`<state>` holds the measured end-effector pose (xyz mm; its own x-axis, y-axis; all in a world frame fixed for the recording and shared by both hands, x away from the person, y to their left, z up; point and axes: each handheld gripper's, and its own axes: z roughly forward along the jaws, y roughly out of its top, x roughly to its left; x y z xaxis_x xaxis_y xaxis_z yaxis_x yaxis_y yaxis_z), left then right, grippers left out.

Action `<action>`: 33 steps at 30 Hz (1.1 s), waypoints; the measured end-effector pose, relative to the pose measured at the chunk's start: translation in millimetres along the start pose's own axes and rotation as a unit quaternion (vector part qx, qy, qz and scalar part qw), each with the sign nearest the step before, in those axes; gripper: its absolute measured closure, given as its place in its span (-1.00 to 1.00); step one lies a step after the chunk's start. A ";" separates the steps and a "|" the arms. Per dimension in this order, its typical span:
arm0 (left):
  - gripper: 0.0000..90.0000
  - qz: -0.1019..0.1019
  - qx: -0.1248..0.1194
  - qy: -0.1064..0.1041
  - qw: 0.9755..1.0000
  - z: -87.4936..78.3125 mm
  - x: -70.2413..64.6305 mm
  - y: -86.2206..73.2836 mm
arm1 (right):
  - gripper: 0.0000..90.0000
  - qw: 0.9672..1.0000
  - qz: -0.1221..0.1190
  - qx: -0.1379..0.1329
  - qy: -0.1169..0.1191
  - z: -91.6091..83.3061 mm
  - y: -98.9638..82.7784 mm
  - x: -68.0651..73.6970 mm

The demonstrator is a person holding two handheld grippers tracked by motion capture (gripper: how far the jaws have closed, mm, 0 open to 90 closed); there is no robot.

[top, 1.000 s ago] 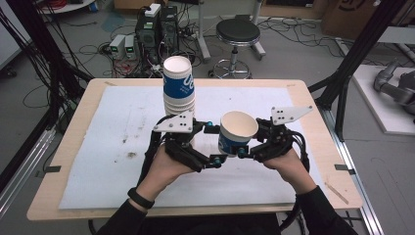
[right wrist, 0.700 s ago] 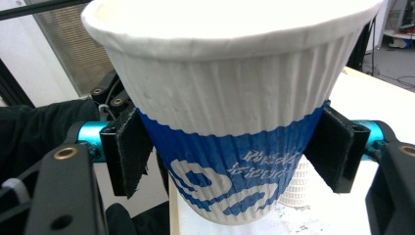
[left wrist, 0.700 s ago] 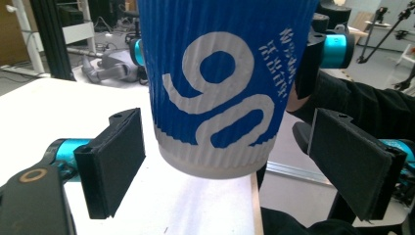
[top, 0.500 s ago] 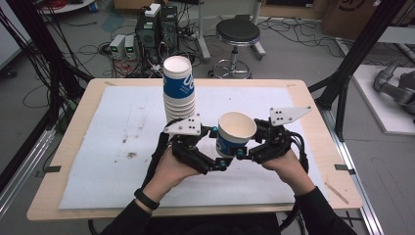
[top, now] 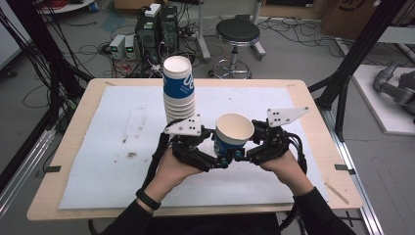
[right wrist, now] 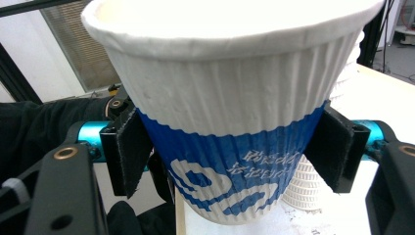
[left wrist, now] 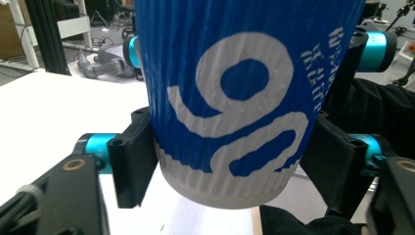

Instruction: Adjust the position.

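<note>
You hold one ribbed blue-and-white paper cup (top: 234, 136) between both grippers just above the white paper sheet (top: 98, 147) covering the wooden table (top: 313, 98), with the tall stack of matching ribbed paper cups (top: 179, 93) standing on the sheet at about ten o'clock from it. Your left gripper (top: 218, 161) has just been closing, and in the left gripper view its black pads (left wrist: 132, 161) now press the cup's lower blue band from both sides, so it is clamped on the cup. Your right gripper (top: 240, 155) grips the same cup a little higher, its pads (right wrist: 129, 147) pressed where white meets blue. The main risk is the double grip itself: if your hands drift apart or twist against each other, the thin wall can buckle or the rim go oval, and the cup will then jam when nested. Releasing one side while the other sits off-centre could let the cup tip and knock the stack beside it. The cup looks upright, open mouth up, white inside, with large white lettering on the blue; its base seems to hover just clear of the sheet, though from above you cannot be sure.
</note>
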<state>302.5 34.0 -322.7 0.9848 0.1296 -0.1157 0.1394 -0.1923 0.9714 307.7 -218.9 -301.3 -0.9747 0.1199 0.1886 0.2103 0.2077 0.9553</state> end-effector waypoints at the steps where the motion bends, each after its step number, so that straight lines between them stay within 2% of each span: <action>1: -0.36 0.000 0.000 -0.001 1.000 -0.1 0.0 -0.1 | -0.43 1.000 0.000 -0.001 0.000 0.1 0.0 0.1; 10: -0.34 0.005 -0.002 -0.001 1.000 0.1 0.0 -0.8 | -0.45 1.000 -0.001 0.000 -0.001 0.0 0.0 0.4; 18: -0.34 0.002 -0.001 -0.003 1.000 1.1 0.4 -1.7 | -0.60 1.000 -0.008 0.002 -0.003 0.1 0.8 2.6; 22: -0.34 0.002 0.002 -0.003 1.000 1.4 0.3 -2.0 | -0.60 1.000 -0.011 -0.010 -0.005 -2.2 2.0 2.9; 27: -0.34 0.002 0.005 -0.005 1.000 3.4 0.2 -2.7 | -0.60 1.000 -0.003 -0.030 -0.005 -7.0 3.9 2.4; 33: -0.34 0.001 0.005 -0.008 1.000 3.6 0.4 -2.9 | -0.50 0.999 -0.009 -0.032 -0.006 -7.7 3.6 2.5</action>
<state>302.9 31.0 -326.3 0.9867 0.1132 -0.1169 0.1382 -0.2030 0.9694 305.5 -225.3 -295.7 -0.9771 0.1287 0.1694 0.1877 0.1472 0.9711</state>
